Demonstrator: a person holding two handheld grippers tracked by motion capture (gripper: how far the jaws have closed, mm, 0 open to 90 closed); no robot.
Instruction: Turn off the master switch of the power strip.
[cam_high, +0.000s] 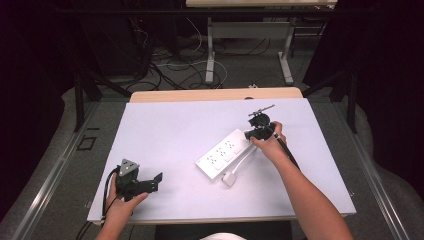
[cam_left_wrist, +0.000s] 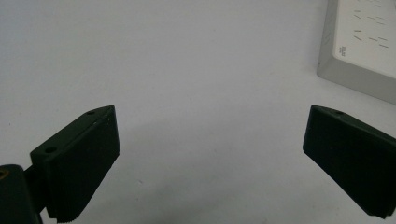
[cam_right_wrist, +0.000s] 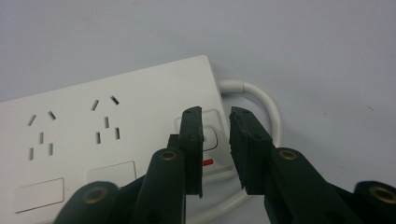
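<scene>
While left gripper (cam_left_wrist: 210, 154) gapes, right gripper (cam_right_wrist: 215, 140) narrow over 1 power strip (cam_right_wrist: 116, 140), maybe touching.

White-topped table (cam_high: 165, 125), grey floor (cam_high: 65, 165) with tangled cables (cam_high: 170, 70), dark surroundings

The small mark on the power strip (cam_left_wrist: 359, 42) is too tiny to read.

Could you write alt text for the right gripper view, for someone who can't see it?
Two black jaws of the right gripper hover nearly closed over the switch at the end of a white power strip, nothing held between them. The strip's white cable curves away over a pale table.
</scene>
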